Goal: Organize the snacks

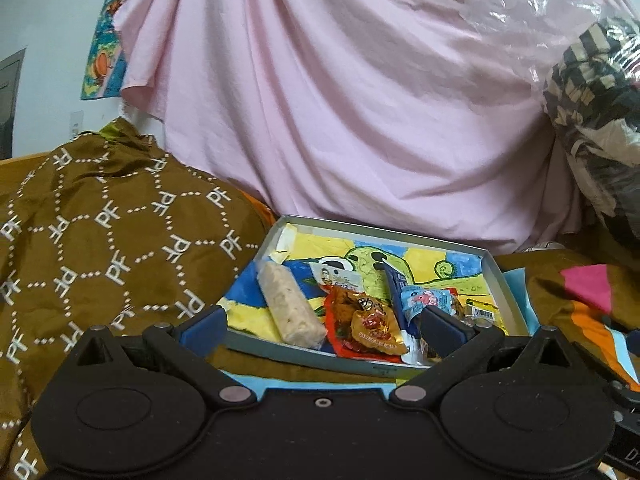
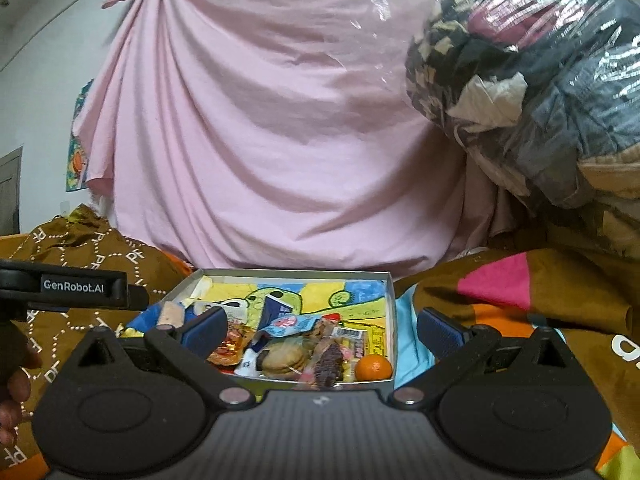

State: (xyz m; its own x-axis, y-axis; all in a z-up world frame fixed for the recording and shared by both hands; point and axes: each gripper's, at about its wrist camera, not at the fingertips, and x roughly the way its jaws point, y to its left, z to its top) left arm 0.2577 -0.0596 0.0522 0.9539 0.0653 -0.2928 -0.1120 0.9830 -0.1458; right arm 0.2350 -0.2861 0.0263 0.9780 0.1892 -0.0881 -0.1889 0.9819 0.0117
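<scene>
A shallow grey box (image 1: 502, 280) lined with a colourful drawing lies on the brown cloth and holds several snacks. Among them are a pale rice bar (image 1: 290, 306), a gold-wrapped candy (image 1: 372, 326) on a red packet, and a light blue packet (image 1: 424, 298). My left gripper (image 1: 324, 322) is open just in front of the box's near rim, nothing between its fingers. In the right wrist view the same box (image 2: 391, 292) shows a small orange (image 2: 373, 367) in its near right corner and a round cookie (image 2: 286, 358). My right gripper (image 2: 322, 330) hangs open over the near edge, holding nothing.
A pink sheet (image 1: 340, 100) hangs behind the box. A brown patterned cloth (image 1: 100, 220) is heaped at the left. A clear plastic bag of clothes (image 2: 540, 100) bulges at the upper right. The left gripper's body (image 2: 64, 286) and a hand (image 2: 16, 380) show at the left.
</scene>
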